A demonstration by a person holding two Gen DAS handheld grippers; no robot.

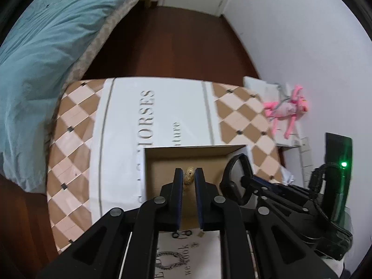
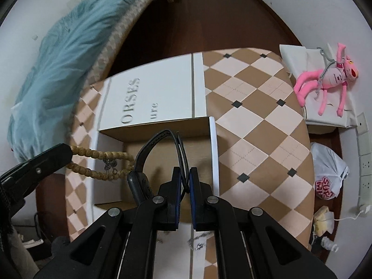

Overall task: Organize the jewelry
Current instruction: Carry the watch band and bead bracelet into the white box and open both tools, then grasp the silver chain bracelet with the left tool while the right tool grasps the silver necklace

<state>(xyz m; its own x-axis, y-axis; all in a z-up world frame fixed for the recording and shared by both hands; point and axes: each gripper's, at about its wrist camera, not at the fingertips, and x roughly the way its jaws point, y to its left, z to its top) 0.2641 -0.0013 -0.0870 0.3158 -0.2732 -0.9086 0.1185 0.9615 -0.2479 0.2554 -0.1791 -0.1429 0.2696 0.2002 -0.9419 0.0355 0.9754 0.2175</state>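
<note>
An open cardboard box lies on a checkered table. My left gripper is shut on a tan beaded bracelet above the box; the right wrist view shows the bracelet hanging from the left gripper over the box's left wall. My right gripper is shut on a black wristband and holds it over the box's inside. The band also shows in the left wrist view, at the box's right side.
The checkered table carries a white printed sheet under the box. A bed with a teal duvet is to the left. A pink plush toy lies on a white box at right. More jewelry lies near the front edge.
</note>
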